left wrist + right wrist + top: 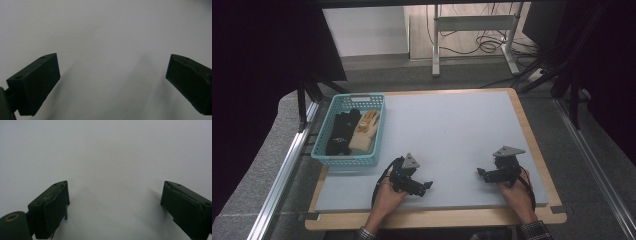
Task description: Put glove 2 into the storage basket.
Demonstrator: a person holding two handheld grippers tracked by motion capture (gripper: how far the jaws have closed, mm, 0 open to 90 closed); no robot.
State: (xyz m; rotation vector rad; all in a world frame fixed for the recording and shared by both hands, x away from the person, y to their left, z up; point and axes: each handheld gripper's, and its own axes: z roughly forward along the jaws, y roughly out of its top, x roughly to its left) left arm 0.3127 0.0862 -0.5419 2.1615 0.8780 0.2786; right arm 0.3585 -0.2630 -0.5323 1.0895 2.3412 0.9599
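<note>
My left gripper (428,185) rests low over the grey mat (452,135) near the front left, held by a hand, pointing right. In the left gripper view its black jaws stand wide apart with only bare mat between them; left gripper (112,72). My right gripper (480,172) sits at the front right, pointing left toward the middle. Its jaws are also wide apart over bare mat in the right gripper view; right gripper (115,195). A teal basket (377,125) at the left holds a black glove (341,131) and a tan glove (364,131).
The mat lies on a wooden table top (542,155) whose edge shows at the right and front. Metal rails (282,170) run along both sides. Beyond the table stand a desk frame (472,30) and cables on the floor.
</note>
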